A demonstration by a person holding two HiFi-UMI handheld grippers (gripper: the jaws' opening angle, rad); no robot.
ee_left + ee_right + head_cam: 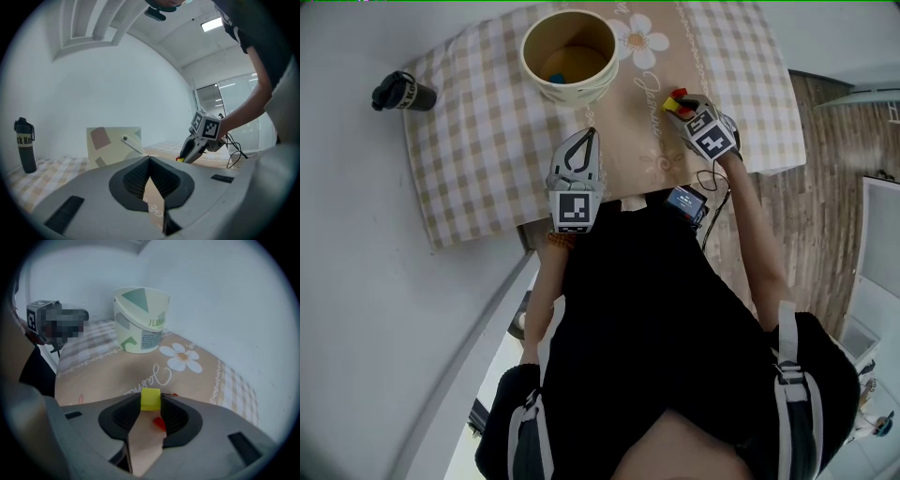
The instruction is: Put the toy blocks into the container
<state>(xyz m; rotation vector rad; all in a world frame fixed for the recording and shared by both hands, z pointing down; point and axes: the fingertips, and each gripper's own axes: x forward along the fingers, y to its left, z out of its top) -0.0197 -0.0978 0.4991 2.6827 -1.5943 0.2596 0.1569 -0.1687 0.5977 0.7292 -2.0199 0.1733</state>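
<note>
The right gripper's (151, 405) jaws pinch the yellow block (150, 398) at their very tips, with a red block (159, 423) loose just behind it. It might slip before reaching the container (140, 319) ahead. The left gripper's (150, 161) jaws are closed and empty.

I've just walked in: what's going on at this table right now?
A person holds a tool in each hand over a checked tablecloth. The right tool is closed on a yellow block, with a red block lying on the cloth right next to it. The left tool is shut and empty, nearer the person. The container stands upright further back, apart from both tools, with something blue inside.
</note>
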